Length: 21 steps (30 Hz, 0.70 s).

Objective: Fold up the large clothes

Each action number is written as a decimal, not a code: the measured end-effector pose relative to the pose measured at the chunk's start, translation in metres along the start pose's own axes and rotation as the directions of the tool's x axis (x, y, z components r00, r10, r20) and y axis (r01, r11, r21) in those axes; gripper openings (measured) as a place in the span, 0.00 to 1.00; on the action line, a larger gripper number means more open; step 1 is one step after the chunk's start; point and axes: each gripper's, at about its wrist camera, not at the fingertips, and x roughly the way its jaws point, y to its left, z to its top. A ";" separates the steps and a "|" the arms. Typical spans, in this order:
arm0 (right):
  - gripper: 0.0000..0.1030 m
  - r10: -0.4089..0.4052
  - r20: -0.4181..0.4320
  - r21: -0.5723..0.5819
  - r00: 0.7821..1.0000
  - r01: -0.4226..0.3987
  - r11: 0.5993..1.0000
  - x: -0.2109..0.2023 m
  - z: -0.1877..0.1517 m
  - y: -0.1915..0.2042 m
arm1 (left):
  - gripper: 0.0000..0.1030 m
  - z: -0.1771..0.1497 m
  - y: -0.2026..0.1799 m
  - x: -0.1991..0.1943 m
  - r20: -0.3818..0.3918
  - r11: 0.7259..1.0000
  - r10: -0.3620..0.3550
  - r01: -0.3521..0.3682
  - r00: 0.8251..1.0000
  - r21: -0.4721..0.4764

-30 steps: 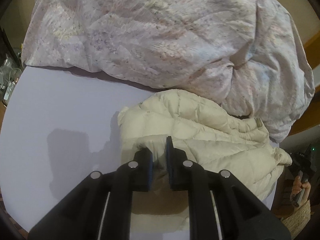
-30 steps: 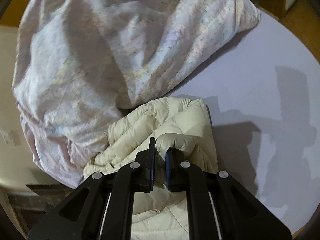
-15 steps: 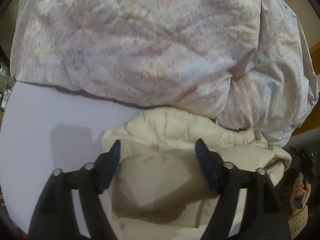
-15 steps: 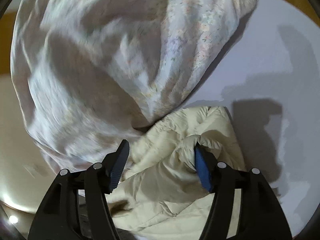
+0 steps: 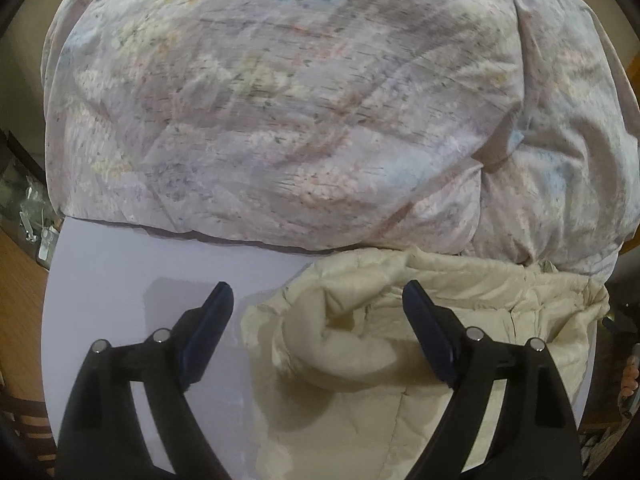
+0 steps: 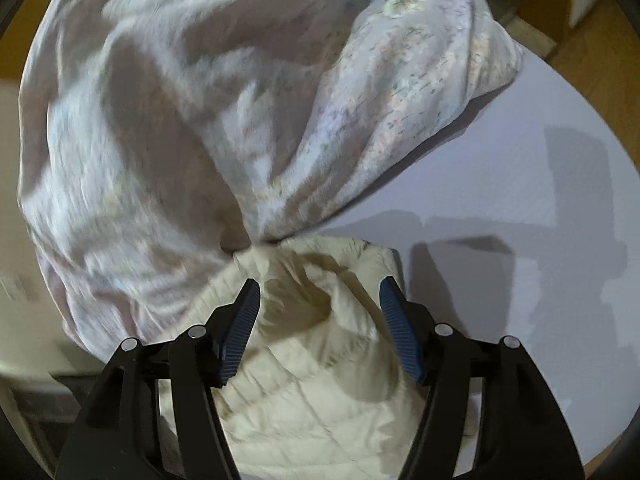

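A cream quilted puffer jacket (image 5: 420, 344) lies bunched on a round pale lilac table (image 5: 120, 264). My left gripper (image 5: 318, 300) is open and empty, its jaws spread just above the jacket's left edge and a rolled fold. In the right wrist view the same jacket (image 6: 320, 360) lies below my right gripper (image 6: 320, 292), which is open and empty above its top end. The table (image 6: 540, 184) shows to the right there.
A big crumpled floral duvet (image 5: 300, 112) fills the far side of the table and touches the jacket's far edge; it also shows in the right wrist view (image 6: 180, 140). Wooden floor (image 5: 20, 300) lies beyond the table's left rim.
Both grippers were shut on folds of the jacket a second ago. Both have opened and let go, and the jacket now rests against the duvet.
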 end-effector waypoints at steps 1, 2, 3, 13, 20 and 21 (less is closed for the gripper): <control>0.63 -0.026 -0.020 -0.041 0.999 0.025 0.999 0.002 -0.003 0.003 | 0.84 -0.001 -0.002 -0.002 0.000 1.000 0.000 0.000 1.000 0.005; 0.63 -0.041 -0.034 -0.065 0.999 0.039 0.997 0.003 -0.005 0.006 | 0.84 -0.002 -0.003 -0.004 -0.001 1.000 0.003 -0.003 1.000 0.010; 0.63 -0.059 -0.048 -0.090 0.997 0.055 0.994 0.006 -0.007 0.009 | 0.84 -0.004 -0.004 -0.005 -0.002 1.000 0.004 -0.004 1.000 0.016; 0.63 -0.082 -0.094 -0.178 0.992 0.064 0.982 0.015 -0.021 0.033 | 0.84 -0.017 -0.026 -0.012 -0.016 0.998 0.001 0.000 1.000 0.062; 0.63 -0.091 -0.093 -0.279 0.992 0.062 0.958 0.010 -0.031 0.063 | 0.84 -0.017 -0.034 -0.031 -0.001 0.996 0.015 -0.015 1.000 0.083; 0.63 -0.087 -0.100 -0.295 0.991 0.054 0.954 0.009 -0.034 0.069 | 0.84 -0.018 -0.035 -0.034 -0.003 0.996 0.022 -0.022 1.000 0.089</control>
